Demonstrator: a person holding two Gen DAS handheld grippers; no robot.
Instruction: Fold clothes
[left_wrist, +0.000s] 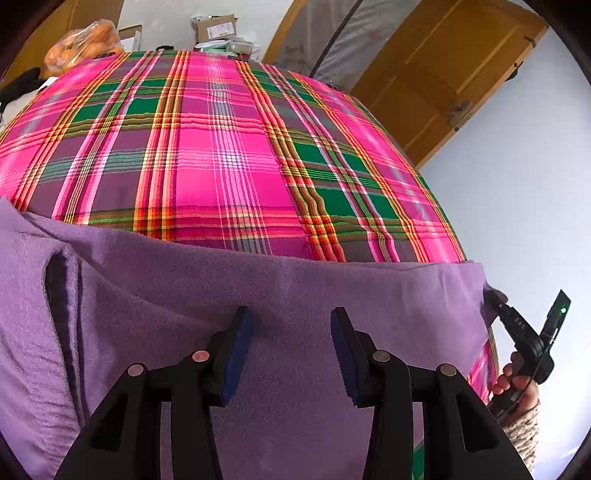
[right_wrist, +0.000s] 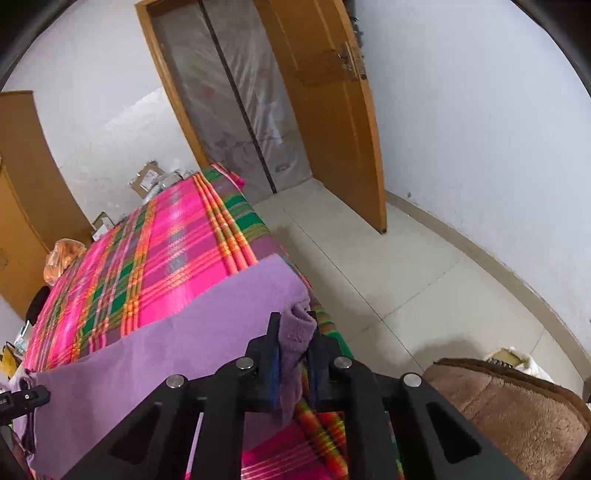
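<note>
From the left wrist view, the purple fleece garment (left_wrist: 280, 295) lies spread over the near part of a bed covered with a pink and green plaid blanket (left_wrist: 229, 155), its far edge running straight across the plaid. The left gripper (left_wrist: 291, 350) hangs over the middle of the cloth with its jaws standing well apart and nothing between them; whether the pads touch the fleece cannot be told. At the right edge of this view a hand (left_wrist: 517, 384) holds the right gripper (left_wrist: 493, 299), whose tips sit at the garment's corner. From the right wrist view, the right gripper (right_wrist: 293, 354) has its jaws drawn close on a bunched corner of the garment (right_wrist: 177, 343), the fleece puckering up between the pads, right at the side edge of the bed above the tiled floor (right_wrist: 388, 266). The left gripper's tip (right_wrist: 26, 398) shows at the far left, by the garment's other end. The fleece looks light, thick and limp, with a nap that should hold well; it will likely sag and drag if lifted by one corner only, so the matching corner on the left side seems the sensible second hold.
</note>
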